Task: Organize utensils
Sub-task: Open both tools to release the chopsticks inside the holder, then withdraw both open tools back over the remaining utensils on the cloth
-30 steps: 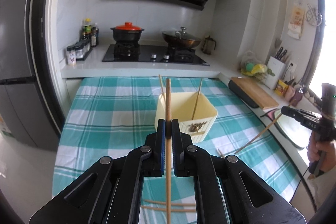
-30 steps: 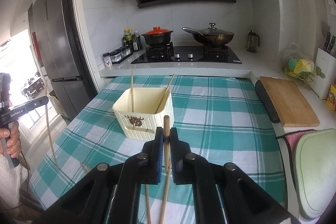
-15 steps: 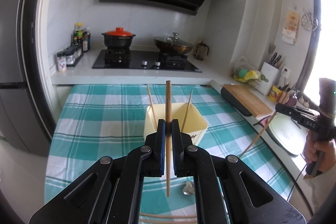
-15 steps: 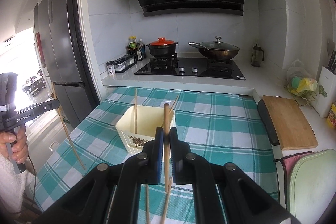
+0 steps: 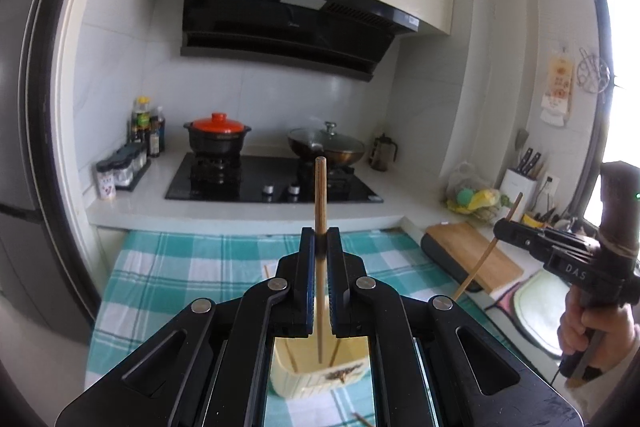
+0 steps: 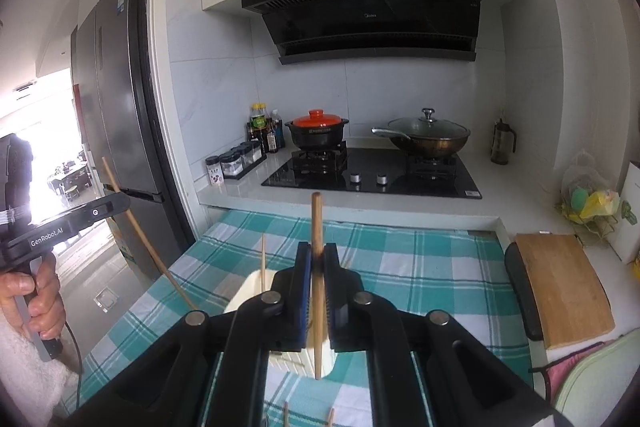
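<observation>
Both fingers [image 5: 320,247] [image 6: 317,259] clamped on chopsticks [image 5: 320,195] [image 6: 316,223]

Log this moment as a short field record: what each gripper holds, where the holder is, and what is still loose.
left gripper: shut on a chopstick, upright
right gripper: shut on a second chopstick, upright
holder: cream tub on the checked cloth, chopsticks already standing in it
loose: chopstick ends on the cloth
</observation>
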Motion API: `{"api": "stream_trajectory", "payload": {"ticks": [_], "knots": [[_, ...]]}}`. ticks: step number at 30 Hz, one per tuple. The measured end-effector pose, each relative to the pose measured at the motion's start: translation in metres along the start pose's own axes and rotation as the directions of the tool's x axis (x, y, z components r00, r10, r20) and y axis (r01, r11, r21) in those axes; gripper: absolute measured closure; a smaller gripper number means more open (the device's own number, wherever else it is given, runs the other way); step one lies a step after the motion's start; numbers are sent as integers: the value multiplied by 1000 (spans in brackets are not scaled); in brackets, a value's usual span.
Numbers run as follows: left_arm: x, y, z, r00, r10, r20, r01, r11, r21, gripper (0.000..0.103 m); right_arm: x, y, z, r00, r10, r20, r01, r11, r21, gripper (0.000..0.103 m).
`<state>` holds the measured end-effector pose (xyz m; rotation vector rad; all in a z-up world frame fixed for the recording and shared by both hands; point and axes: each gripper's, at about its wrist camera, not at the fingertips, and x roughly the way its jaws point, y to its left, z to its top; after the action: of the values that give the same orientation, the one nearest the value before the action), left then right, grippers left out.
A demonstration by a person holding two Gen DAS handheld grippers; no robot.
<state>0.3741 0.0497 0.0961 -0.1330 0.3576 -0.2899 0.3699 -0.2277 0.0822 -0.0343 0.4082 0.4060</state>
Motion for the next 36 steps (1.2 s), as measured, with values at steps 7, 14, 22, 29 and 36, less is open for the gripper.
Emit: {"api": "stream_trajectory", "payload": {"ticks": [7,14,22,29,36], "knots": [[87,1,-16,987,20,-161,-20,1000,1,100,80,4,7,994,52,-98,-49,998,36,97],[153,10,-65,938,22,-345,-28,999,-15,100,174,-10,-46,925,119,-361,-66,986,156,97],[151,16,-88,919,19,-394,-49,996,-68,58,189,-9,-70,934,108,-341,-66,989,133,60],[64,23,-128,886,74,-458,-65,997,35,33,116,-8,-95,932,31,-361,-26,999,20,58],[-36,33,-241,843,132,-522,-152,988,5,31,20,-16,-203,900,-58,-433,45,998,-40,57]]}}
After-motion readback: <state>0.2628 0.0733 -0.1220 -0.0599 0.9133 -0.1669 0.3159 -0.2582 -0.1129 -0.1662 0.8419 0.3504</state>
